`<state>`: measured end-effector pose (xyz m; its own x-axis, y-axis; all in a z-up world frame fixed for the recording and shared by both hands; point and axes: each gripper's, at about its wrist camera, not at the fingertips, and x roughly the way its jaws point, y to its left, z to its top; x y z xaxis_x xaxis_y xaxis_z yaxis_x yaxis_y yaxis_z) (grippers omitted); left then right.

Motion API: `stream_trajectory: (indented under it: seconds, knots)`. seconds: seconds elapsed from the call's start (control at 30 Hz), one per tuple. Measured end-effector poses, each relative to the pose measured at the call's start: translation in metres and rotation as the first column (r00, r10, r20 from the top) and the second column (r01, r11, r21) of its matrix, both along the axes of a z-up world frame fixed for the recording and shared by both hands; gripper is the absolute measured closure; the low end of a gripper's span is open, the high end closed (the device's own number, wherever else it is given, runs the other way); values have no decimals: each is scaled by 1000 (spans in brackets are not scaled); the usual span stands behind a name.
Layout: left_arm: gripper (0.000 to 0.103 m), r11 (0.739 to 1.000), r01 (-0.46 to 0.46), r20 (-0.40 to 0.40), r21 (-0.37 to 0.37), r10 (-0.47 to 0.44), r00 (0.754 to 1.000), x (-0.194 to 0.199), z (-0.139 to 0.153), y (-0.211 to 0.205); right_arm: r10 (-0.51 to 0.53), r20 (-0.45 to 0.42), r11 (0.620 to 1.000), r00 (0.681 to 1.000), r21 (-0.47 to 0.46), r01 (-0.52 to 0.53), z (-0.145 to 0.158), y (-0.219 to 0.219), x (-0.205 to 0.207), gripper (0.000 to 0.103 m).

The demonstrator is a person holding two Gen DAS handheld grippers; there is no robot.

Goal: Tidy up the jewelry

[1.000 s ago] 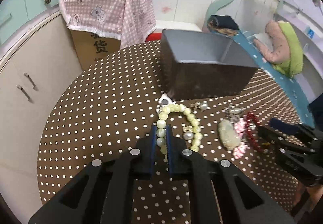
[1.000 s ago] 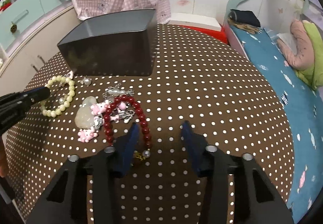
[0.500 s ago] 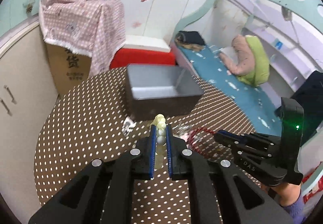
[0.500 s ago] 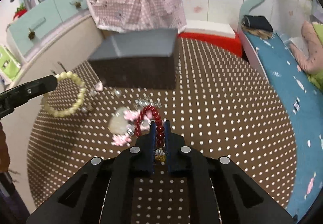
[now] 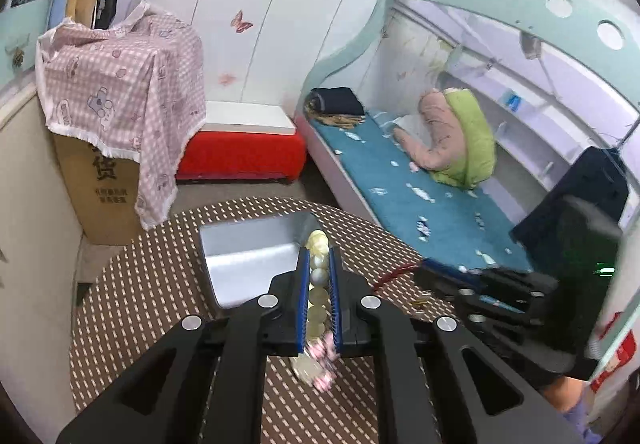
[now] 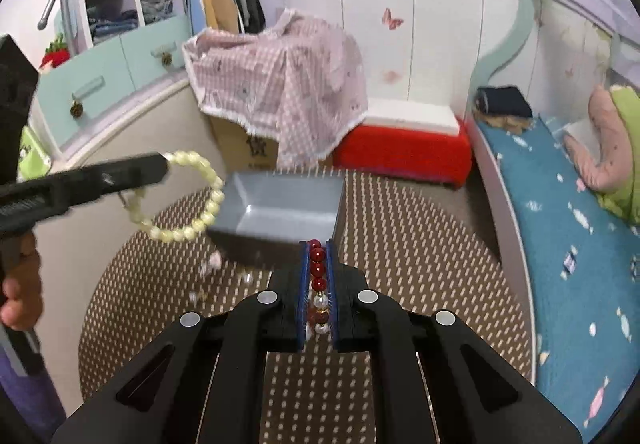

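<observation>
My left gripper [image 5: 319,256] is shut on a pale green bead bracelet [image 5: 319,240], held up in the air in front of the open grey box [image 5: 248,260]. In the right wrist view the same bracelet [image 6: 192,228] hangs as a loop from the left gripper [image 6: 162,164], left of the grey box [image 6: 280,204]. My right gripper [image 6: 318,248] is shut on a red bead bracelet [image 6: 318,268], lifted off the dotted brown table [image 6: 400,264]. The right gripper [image 5: 420,270] and a red strand [image 5: 394,271] show at the right of the left wrist view.
Pink and pale jewelry pieces [image 5: 316,364] lie on the table [image 5: 140,284] below the left gripper; small pieces [image 6: 212,264] lie by the box. A cloth-covered carton [image 6: 280,92], a red bench [image 6: 400,152], a bed [image 6: 560,244] and a curved cabinet [image 6: 100,84] surround the table.
The right gripper closed on the red bracelet. Both grippers rose from the table, each with its bracelet, and the views tilted up toward the room.
</observation>
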<state>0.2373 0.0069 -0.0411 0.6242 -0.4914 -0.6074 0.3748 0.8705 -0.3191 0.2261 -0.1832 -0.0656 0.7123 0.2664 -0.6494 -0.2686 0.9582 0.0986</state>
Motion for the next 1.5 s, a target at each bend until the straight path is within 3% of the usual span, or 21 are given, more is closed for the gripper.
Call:
stream_trajectory:
  seconds: [0.1, 0.27, 0.43, 0.63, 0.67, 0.77, 0.93, 1.1, 1.3, 1.33, 1.37, 1.4, 1.43, 1.5]
  knots:
    - [95, 1000, -1, -60, 14, 1, 998, 32, -13, -5, -4, 10, 1000, 1000, 3, 4, 8, 5, 19, 95]
    - [95, 993, -26, -135, 114, 41, 990, 69, -47, -14, 2, -2, 1000, 1000, 18, -2, 5, 19, 50, 94]
    - [95, 980, -56, -176, 193, 91, 980, 79, -76, -10, 18, -53, 999, 998, 29, -17, -16, 36, 78, 94]
    - [94, 974, -66, -173, 215, 104, 979, 82, -82, -4, 24, -113, 1000, 993, 20, -22, -46, 51, 103, 94]
    - [92, 973, -71, -167, 219, 109, 980, 82, -82, -4, 26, -128, 999, 991, 23, -23, -51, 52, 107, 94]
    - [68, 975, -86, -159, 205, 120, 980, 81, -80, 1, 20, -151, 1000, 988, 22, -17, -63, 56, 112, 95]
    - [65, 977, -97, -144, 190, 126, 982, 75, -75, 5, 8, -174, 1000, 985, 23, -4, -75, 55, 114, 94]
    - [56, 975, -125, -120, 185, 148, 982, 65, -68, 11, -19, -169, 1000, 985, 18, 22, -77, 49, 109, 92]
    - [44, 968, -169, -67, 186, 185, 981, 41, -54, 26, -36, -132, 999, 991, 19, 39, -60, 38, 88, 91]
    - [42, 963, -193, -48, 189, 205, 978, 34, -50, 31, -40, -121, 999, 992, 17, 42, -56, 36, 83, 90]
    - [40, 960, -212, -31, 184, 221, 975, 27, -47, 35, -48, -103, 999, 994, 9, 49, -50, 34, 76, 83]
    - [36, 957, -225, -15, 182, 231, 973, 20, -43, 37, -58, -81, 998, 995, 2, 58, -45, 32, 67, 66]
    - [33, 955, -237, 2, 181, 241, 971, 13, -40, 40, -63, -62, 998, 996, 1, 63, -40, 29, 61, 59]
    - [26, 947, -266, 48, 180, 262, 964, -5, -35, 44, -71, -35, 997, 997, -3, 71, -32, 26, 46, 55]
